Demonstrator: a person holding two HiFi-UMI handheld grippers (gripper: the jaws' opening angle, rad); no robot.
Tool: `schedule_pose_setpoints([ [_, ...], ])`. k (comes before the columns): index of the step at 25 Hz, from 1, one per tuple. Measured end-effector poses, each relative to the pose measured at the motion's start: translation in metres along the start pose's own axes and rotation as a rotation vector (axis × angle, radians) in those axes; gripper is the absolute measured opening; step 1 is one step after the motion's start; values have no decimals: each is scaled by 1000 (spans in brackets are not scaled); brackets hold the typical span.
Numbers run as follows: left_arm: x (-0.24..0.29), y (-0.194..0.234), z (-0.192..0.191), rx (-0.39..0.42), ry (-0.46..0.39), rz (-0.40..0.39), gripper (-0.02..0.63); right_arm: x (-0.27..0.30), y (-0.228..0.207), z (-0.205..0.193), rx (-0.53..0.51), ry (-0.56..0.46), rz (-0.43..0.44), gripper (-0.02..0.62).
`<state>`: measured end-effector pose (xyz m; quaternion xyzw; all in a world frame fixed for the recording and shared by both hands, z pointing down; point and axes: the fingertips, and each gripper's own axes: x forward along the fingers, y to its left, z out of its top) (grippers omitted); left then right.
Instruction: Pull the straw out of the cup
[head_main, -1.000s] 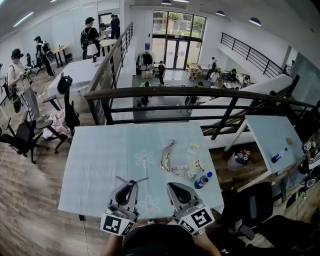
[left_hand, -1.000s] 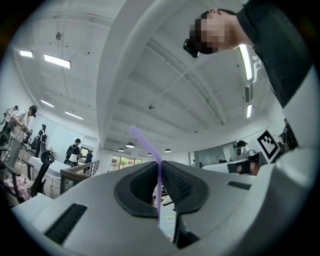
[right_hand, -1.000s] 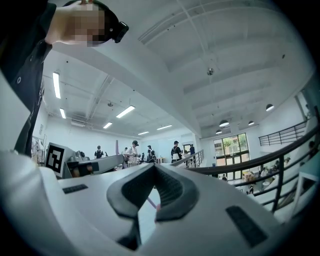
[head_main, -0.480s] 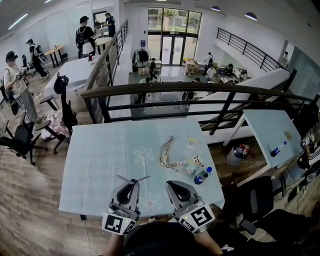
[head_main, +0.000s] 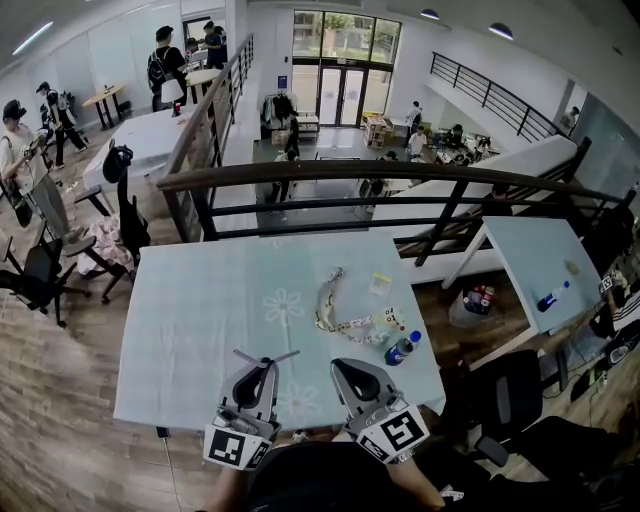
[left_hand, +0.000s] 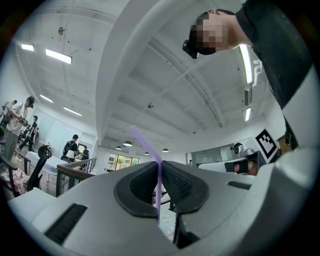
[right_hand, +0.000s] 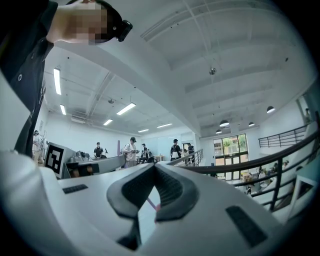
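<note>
While both grippers hang side by side over the near edge of a table (head_main: 190, 320) covered in a pale blue cloth with faint flower prints, only the left one carries anything. The left gripper (head_main: 266, 364) has its dark ribbed jaws pressed onto a thin purple straw (head_main: 281, 357). In the left gripper view the straw (left_hand: 158, 187) runs up between the pads, clears the tips and bends away to the upper left, with the ceiling behind it. From the head view it shows as a fine line lying across the jaw tips, kinked at the pinch.

The right gripper (head_main: 341, 367) sits just beside the left, a little apart from it. Its jaws meet at the tips with nothing held between them – the right gripper view (right_hand: 155, 165) shows the two pads touching there, with only a narrow gap lower down.

Farther out on the table, right of centre, lies a patterned strap (head_main: 343, 318) in a loose curve. A small pale packet (head_main: 381, 285) lies just beyond it, and a bottle (head_main: 400, 350) with a blue cap lies on its side near the right edge. A dark railing (head_main: 400, 182) runs behind the far edge of the table. Beyond it the floor drops to a lower level with desks and people – too small to make out in detail.
</note>
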<state>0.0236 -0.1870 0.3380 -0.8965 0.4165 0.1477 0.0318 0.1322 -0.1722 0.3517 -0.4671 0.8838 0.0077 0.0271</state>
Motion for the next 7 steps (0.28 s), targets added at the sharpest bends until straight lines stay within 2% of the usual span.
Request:
schedule_pose_setpoints([
  [7, 0, -1, -3, -5, 4, 0, 32, -1, -1, 0, -5, -1, -1, 8],
])
